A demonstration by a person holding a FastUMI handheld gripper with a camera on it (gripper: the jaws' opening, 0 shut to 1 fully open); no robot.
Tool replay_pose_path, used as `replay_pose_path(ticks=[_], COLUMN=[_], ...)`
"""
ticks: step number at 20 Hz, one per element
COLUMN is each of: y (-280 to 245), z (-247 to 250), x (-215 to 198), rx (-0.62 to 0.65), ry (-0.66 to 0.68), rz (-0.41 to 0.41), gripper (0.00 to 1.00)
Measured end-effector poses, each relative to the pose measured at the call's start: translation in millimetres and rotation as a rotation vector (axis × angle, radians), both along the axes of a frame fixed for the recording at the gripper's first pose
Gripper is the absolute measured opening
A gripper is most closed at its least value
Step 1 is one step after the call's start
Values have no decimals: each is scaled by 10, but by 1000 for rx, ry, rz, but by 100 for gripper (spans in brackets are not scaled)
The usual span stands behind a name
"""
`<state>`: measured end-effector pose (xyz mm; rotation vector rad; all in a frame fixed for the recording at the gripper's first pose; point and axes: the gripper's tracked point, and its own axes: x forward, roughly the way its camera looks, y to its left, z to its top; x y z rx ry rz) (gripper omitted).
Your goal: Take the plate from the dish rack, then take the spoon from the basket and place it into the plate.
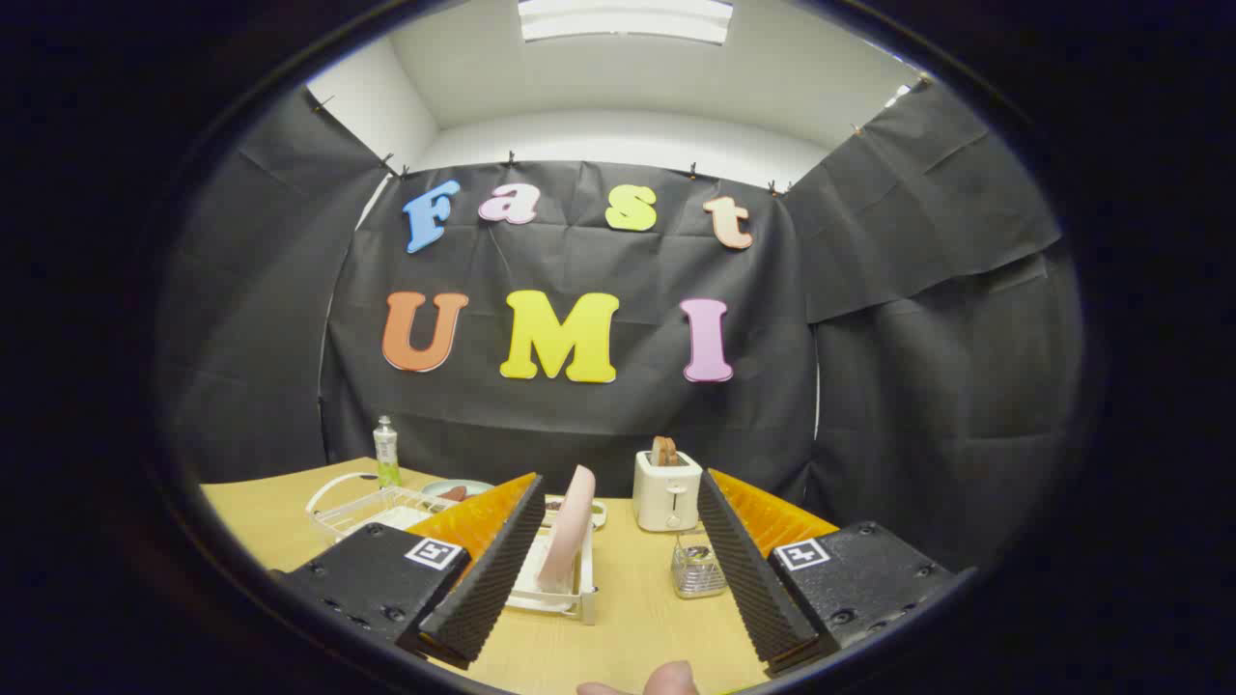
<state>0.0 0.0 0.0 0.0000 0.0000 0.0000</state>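
Note:
A pink plate (572,526) stands on edge in a white dish rack (579,594) on the wooden table, just ahead of my fingers and nearer the left one. A small wire basket (697,568) sits to the right of the rack, beside the right finger; the spoon inside it is too small to make out. My gripper (618,632) is open, fingers spread wide, with nothing between them. It hovers above the table, short of the rack.
A white toaster (666,490) with bread in it stands behind the basket. At the back left are a clear plastic tray (372,507), a small green-labelled bottle (387,452) and a pale plate with food (454,488). A person's fingertip (666,681) shows below the gripper.

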Motion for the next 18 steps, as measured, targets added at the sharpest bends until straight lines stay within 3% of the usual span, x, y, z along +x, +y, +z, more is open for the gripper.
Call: replay_pose_path(ticks=[18], y=[-48], z=[9], x=[-13], rx=[-11], ry=[-3], rz=[11], gripper=[100])
